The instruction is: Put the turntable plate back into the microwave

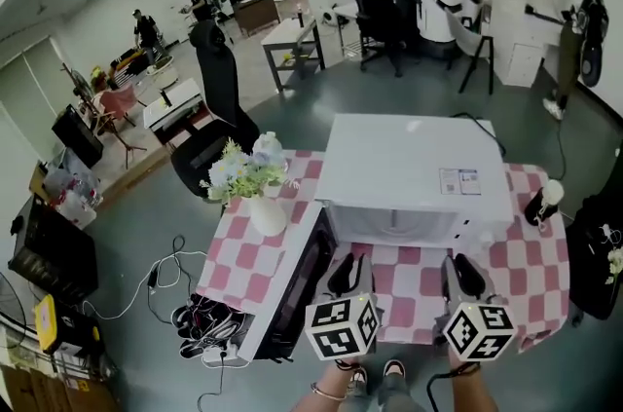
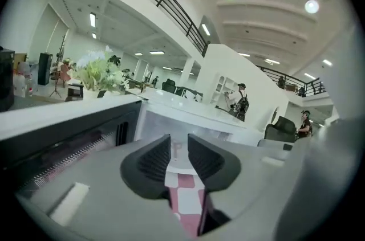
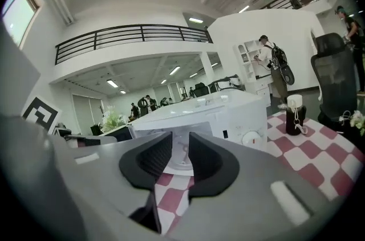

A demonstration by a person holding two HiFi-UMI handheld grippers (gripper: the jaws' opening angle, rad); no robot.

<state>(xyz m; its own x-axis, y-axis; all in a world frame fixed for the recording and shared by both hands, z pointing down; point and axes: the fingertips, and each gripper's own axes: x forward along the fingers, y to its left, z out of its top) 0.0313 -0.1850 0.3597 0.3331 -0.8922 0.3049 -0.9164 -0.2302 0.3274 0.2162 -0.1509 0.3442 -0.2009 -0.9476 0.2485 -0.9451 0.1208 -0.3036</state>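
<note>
white microwave (image 1: 414,171): sitting just ahead of both jaw sets on a pink checked tablecloth (image 1: 419,288), its door (image 1: 292,298) hanging open beside the left gripper (image 1: 347,272).
turntable plate (image 3: 181,160): appearing as a pale disc on the cavity floor, straight ahead of the right gripper (image 1: 467,274) and beyond its tips; nothing is holding it.
left gripper: jaws standing slightly apart, gripping nothing; only cloth and cavity are showing through the gap.
right gripper: jaws standing a little apart, likewise empty.
step in hand: the plate is seemingly lying inside, so placing looks finished.
next move: probably checking the plate is sitting flat, then swinging the door shut.
</note>
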